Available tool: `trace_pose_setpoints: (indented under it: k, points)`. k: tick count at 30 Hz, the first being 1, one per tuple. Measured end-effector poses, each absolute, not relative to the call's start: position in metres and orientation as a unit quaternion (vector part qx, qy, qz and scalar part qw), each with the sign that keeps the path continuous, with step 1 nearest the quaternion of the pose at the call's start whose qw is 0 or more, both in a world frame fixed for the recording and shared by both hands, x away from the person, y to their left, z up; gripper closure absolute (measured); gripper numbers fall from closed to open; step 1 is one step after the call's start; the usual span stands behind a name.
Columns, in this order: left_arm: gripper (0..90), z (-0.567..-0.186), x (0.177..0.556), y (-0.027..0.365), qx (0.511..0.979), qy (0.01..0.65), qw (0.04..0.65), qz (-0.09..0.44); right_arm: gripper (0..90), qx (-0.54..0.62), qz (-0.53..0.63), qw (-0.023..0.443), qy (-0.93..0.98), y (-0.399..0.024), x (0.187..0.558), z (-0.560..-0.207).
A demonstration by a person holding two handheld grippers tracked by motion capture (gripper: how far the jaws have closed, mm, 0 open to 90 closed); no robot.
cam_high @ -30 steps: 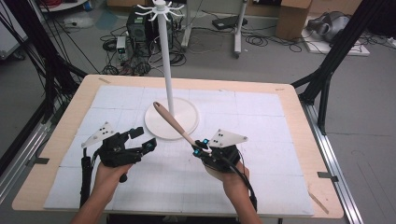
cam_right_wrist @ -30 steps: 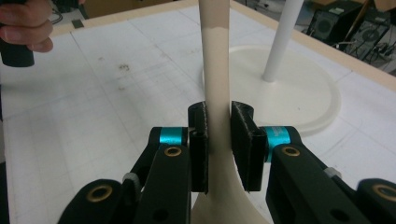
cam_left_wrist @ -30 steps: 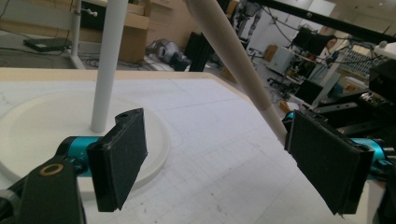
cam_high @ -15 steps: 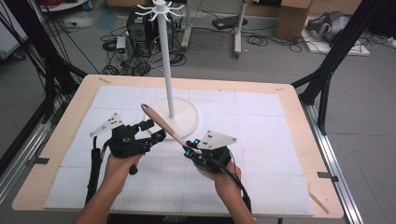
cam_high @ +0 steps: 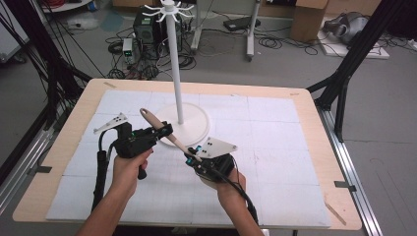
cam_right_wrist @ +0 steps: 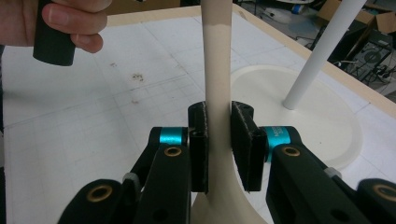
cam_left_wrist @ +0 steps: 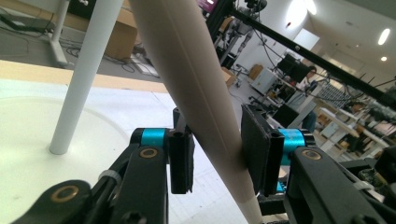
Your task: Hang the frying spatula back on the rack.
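— While the smooth, tapered spoon (cam_high: 164,132) slants over the round stand (cam_high: 194,125) at centre, who holds it?
— Right gripper (cam_high: 193,157) clamps it; left gripper (cam_high: 164,132), at nine o'clock, brackets it, contact unclear.

Smooth matt cream spoon handle (cam_right_wrist: 218,70) with brownish end, matt black plastic grippers (cam_left_wrist: 215,150) with glossy blue metal collars, glossy white stand pole (cam_high: 175,73), pale wood-edged table (cam_high: 314,118), scuffed white gridded mat (cam_right_wrist: 116,93)
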State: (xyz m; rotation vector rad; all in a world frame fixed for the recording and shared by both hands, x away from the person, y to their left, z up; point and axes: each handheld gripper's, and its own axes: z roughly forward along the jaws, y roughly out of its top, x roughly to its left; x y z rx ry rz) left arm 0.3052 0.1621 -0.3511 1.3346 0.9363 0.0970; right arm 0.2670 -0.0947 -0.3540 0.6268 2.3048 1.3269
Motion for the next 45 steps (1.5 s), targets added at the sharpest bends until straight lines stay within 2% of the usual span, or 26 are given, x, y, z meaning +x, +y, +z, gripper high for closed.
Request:
trace_pose_setpoints:
  k: [8,16,19,21,24,33,40,45]
  points:
    - [72.0,-0.342,0.306,0.157,0.592,0.382,0.709,0.023,77.2,0.225,0.481,0.194,0.825,-0.095,0.272,-0.354]
    - [73.5,-0.316,0.310,0.148,0.621,0.320,0.714,0.038,75.7,0.231,0.524,0.168,0.802,-0.102,0.275,-0.347]
    - [73.7,-0.309,0.310,0.150,0.631,0.296,0.715,0.055,68.2,0.226,0.530,0.162,0.802,-0.107,0.276,-0.341]
    - [74.0,-0.305,0.312,0.153,0.639,0.279,0.715,0.052,61.4,0.218,0.541,0.154,0.798,-0.113,0.279,-0.336]
    - [74.1,-0.300,0.314,0.155,0.649,0.256,0.715,0.047,56.1,0.196,0.568,0.131,0.789,-0.123,0.284,-0.326]
    - [74.2,-0.280,0.313,0.156,0.679,0.187,0.709,0.041,50.1,0.156,0.614,0.044,0.773,-0.130,0.304,-0.316]
    - [74.1,-0.263,0.326,0.150,0.693,0.156,0.704,0.023,47.2,0.152,0.603,0.044,0.782,-0.128,0.303,-0.317]
    - [74.1,-0.248,0.342,0.147,0.692,0.158,0.704,0.017,36.1,0.172,0.600,0.071,0.778,-0.143,0.299,-0.315]
